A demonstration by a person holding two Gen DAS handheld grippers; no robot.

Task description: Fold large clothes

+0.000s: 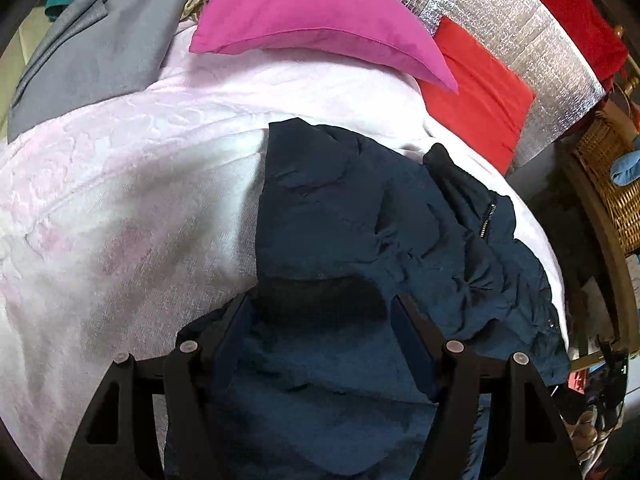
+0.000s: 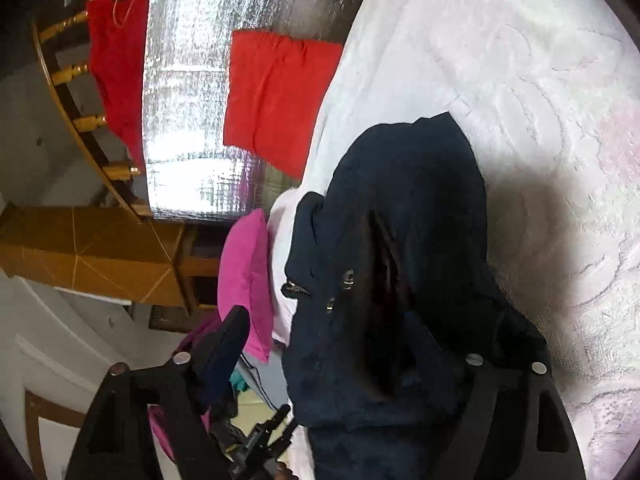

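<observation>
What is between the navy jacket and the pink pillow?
Only the white blanket lies between the jacket and the pillow, in the left wrist view.

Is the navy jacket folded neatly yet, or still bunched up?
Still bunched. The navy jacket lies crumpled on the pale blanket, full of uneven puckers and lumps, its zipper edge twisted. No flat, squared fold shows in either view.

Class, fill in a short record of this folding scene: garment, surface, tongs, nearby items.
garment: navy jacket, bunched, not folded flat
surface: pale pink blanket beneath it
left tongs: jacket fabric lies between the fingers; grip unclear
right tongs: jacket fabric between the fingers, one finger hidden by it
nearby: magenta pillow, red cloth, wicker basket
</observation>
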